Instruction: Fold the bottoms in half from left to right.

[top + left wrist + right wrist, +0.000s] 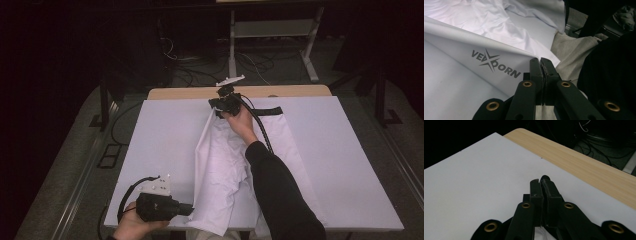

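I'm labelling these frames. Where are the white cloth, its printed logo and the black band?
Cloth (225, 170), high view, its crumpled middle.
Logo (495, 64), left gripper view, middle letters.
Black band (267, 110), high view, its middle.

looks like a lab or test room set up for recording, not a home. dim all round, with a lit work table of pale wood at the middle, its top covered by a plain white sheet. bare grey floor underneath, with loose black cables trailing across it behind the table. farther back, the white metal legs of another bench or stand. dark equipment shapes and black frame legs at the sides. no household furniture, no decoration, just rig hardware and wiring around one staged surface.
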